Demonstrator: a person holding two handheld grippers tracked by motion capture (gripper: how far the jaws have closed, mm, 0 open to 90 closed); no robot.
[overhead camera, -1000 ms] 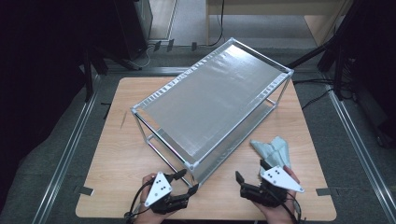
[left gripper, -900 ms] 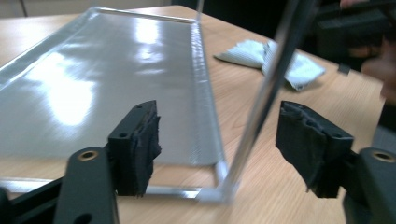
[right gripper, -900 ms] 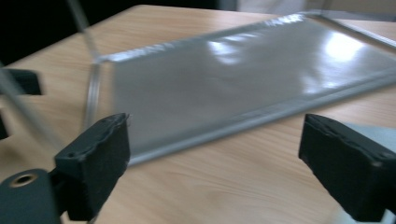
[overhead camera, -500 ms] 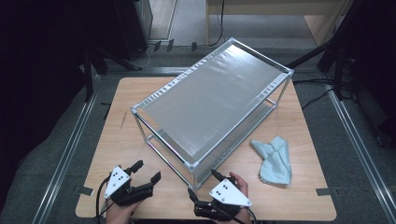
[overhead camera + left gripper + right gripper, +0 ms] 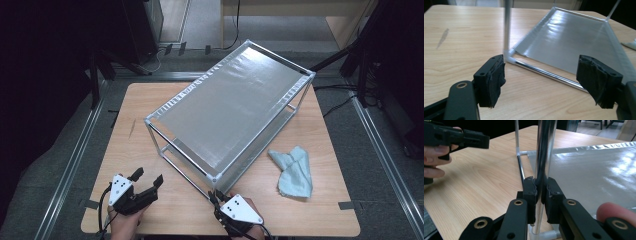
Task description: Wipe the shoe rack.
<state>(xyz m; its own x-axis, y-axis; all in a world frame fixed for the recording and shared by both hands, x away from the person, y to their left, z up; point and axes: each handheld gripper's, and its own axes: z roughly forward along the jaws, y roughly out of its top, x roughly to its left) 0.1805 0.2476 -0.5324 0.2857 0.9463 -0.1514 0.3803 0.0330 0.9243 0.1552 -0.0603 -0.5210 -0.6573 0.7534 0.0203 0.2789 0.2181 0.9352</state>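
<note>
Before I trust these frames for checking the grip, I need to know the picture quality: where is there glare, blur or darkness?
High view: dark surroundings, the table evenly lit, soft sheen on the rack's top sheet. Left gripper view: streaky glare on the lower sheet, the claw pads slightly soft. Right gripper view: the right claw is shut on the shiny post, which reflects light; the finger beside it is blurred.

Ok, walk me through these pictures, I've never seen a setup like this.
A person sits at a wooden table and holds a two-jaw tool in each hand. One camera looks down from above; the other two ride on the tools and look along their black jaws. On the table stand a metal frame rack with silvery sheets and, beside it, a light blue cloth. The right tool has just closed on the rack's near upright post. The left tool is open, holds nothing and faces the rack's bottom corner.
</note>
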